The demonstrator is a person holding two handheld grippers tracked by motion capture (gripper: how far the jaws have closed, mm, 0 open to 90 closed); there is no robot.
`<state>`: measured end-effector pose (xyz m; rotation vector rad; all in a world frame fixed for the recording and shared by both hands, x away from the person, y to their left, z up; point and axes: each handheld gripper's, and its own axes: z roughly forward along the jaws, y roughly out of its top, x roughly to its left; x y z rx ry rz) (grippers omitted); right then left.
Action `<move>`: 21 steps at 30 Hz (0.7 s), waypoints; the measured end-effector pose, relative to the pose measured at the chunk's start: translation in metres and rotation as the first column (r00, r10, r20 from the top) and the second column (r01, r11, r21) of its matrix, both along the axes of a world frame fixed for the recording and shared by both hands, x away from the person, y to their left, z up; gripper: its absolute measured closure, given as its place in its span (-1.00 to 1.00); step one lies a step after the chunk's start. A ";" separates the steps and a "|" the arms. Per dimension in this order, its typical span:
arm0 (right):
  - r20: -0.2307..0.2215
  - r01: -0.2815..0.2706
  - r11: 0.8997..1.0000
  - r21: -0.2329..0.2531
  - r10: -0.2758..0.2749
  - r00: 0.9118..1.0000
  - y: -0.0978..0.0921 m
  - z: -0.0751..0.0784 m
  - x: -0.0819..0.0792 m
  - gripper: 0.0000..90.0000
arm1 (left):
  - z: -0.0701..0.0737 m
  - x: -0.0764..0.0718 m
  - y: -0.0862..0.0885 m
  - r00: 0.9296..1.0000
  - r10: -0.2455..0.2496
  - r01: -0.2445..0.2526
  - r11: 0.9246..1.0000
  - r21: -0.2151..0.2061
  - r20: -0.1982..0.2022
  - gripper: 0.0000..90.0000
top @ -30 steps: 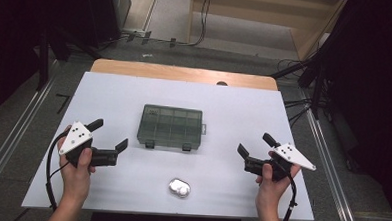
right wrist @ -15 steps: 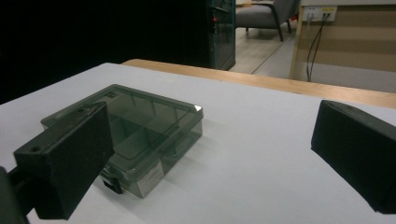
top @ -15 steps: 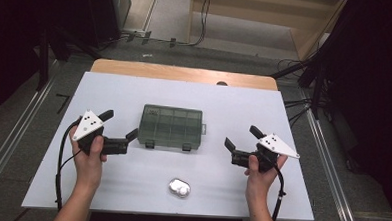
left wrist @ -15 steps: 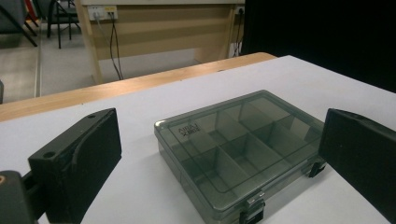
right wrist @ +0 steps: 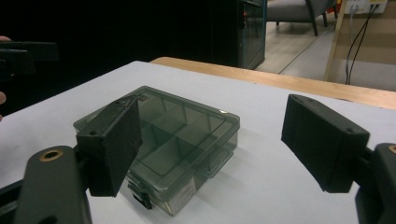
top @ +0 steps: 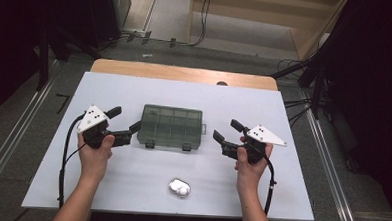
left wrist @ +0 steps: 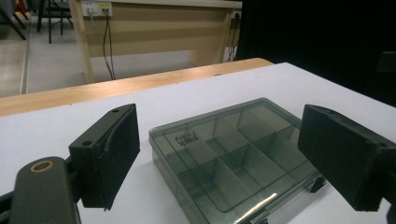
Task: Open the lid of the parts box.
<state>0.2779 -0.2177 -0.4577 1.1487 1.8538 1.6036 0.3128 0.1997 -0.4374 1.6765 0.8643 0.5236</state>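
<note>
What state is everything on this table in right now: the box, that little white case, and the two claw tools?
Smoky transparent plastic compartment box: lid closed, lying flat, compartments look empty.
Small white glossy case: lies near the table's front edge, untouched; open or closed, cannot tell.
Left gripper: jaws open, beside the box's left end, holding nothing.
Right gripper: jaws open, apart from the box's right end, holding nothing.

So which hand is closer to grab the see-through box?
Probably the left. The left gripper sits right beside the closed box, its open fingers already around the box's near corner. The right gripper, also open, is farther off.
</note>
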 end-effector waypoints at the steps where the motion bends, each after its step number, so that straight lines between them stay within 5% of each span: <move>1: -0.004 -0.014 1.000 0.010 0.014 1.000 0.000 -0.001 0.001 -0.58 | -0.002 0.001 0.000 1.000 -0.016 0.015 1.000 -0.002 -0.019 -0.71; 3: 0.003 -0.087 0.995 0.038 0.087 0.996 0.002 -0.003 0.002 -0.49 | -0.003 0.000 0.000 0.999 -0.023 0.024 1.000 0.005 -0.039 -0.67; 7: -0.011 -0.104 0.995 -0.010 0.104 0.995 0.009 -0.004 0.002 -0.27 | -0.006 -0.001 -0.001 0.997 -0.048 0.049 0.999 0.013 -0.054 -0.26; 12: -0.058 -0.079 0.996 -0.051 0.076 0.995 0.015 -0.006 0.004 0.22 | -0.014 0.004 0.000 0.990 -0.070 0.075 0.996 0.039 -0.126 0.23; 15: -0.055 -0.070 0.992 -0.107 0.065 0.996 0.017 -0.009 0.003 0.50 | -0.017 0.008 0.005 0.980 -0.103 0.115 0.991 0.064 -0.172 0.52; 17: -0.080 -0.091 0.991 -0.102 0.083 0.993 0.017 -0.013 0.004 0.60 | -0.019 0.011 0.011 0.968 -0.139 0.152 0.987 0.048 -0.210 0.69; 18: -0.091 -0.095 0.989 -0.109 0.086 0.992 0.017 -0.015 0.005 0.64 | -0.019 0.011 0.011 0.968 -0.139 0.152 0.987 0.048 -0.210 0.75; 21: -0.124 -0.123 0.980 -0.153 0.105 0.987 0.021 -0.020 0.007 0.76 | -0.027 0.016 0.020 0.948 -0.172 0.192 0.980 0.048 -0.266 0.93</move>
